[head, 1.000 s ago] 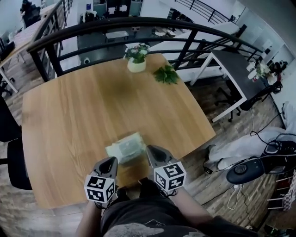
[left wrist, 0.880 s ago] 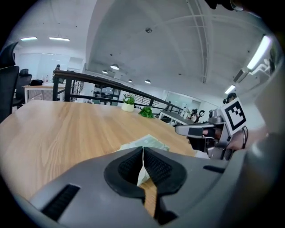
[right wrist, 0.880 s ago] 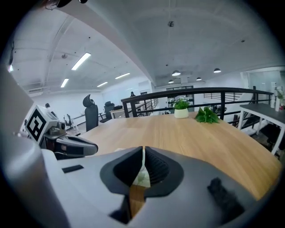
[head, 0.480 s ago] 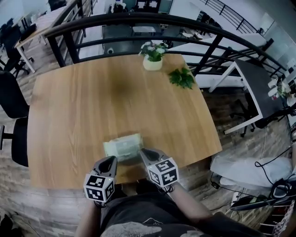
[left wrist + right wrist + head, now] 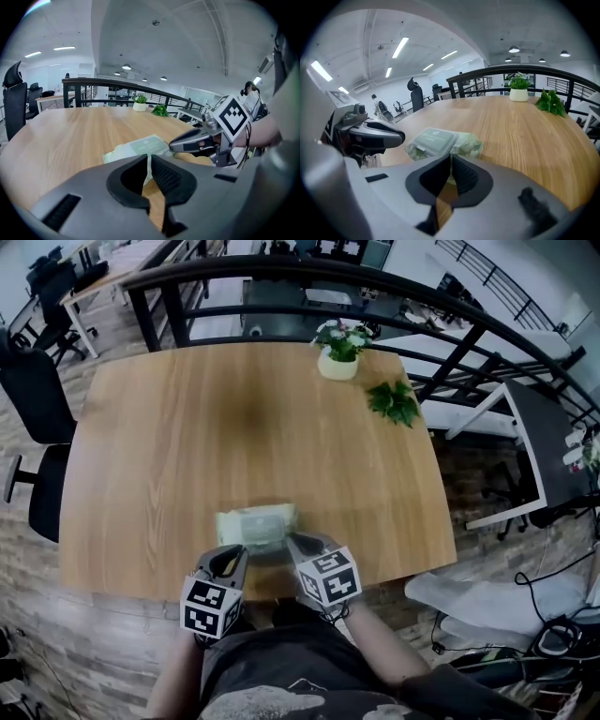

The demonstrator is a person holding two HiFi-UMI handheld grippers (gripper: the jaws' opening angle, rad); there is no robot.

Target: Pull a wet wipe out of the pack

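A pale green wet wipe pack lies flat near the front edge of the wooden table, its hard lid closed. My left gripper is just in front of the pack's near left corner, jaws shut and empty. My right gripper is at the pack's near right corner, also shut with nothing between its jaws. In the left gripper view the pack sits just beyond my tips, with the right gripper beside it. The right gripper view shows the pack just ahead and the left gripper to its left.
A potted plant in a white pot and a loose green sprig stand at the table's far right. A black railing runs behind the table. A black office chair is at the left. The table's front edge is close to my body.
The right gripper has come down and tipped toward the pack's near right corner. The left gripper has edged a little closer to the pack. The pack has not moved.
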